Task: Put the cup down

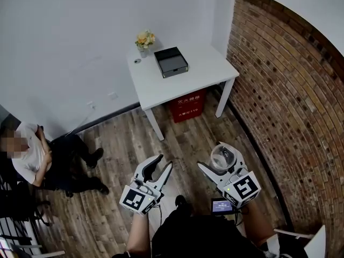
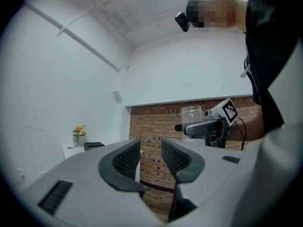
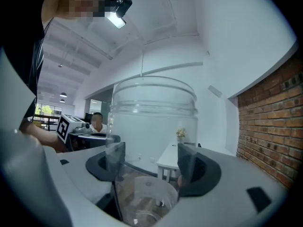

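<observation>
The right hand-held gripper point(image 3: 147, 159) has its jaws spread wide around a clear cup point(image 1: 222, 156). The pads press on the cup's lower sides, so its open mouth stands upright above them. Gripping it low and carrying it level looks meant to keep the cup from tipping on the way.

The left hand-held gripper point(image 2: 150, 156) is beside the right one at about the same height. Its jaws are only narrowly apart with nothing between them, so it seems to be a spare hand here.

The cup is not yet down. The white worktop point(image 1: 204, 71) lies well ahead of both grippers, across a stretch of wooden floor. On it, a black box point(image 1: 171, 62) and flowers point(image 1: 144, 38) sit toward the far side. The near part is bare, which makes it the likely spot for the cup.
</observation>
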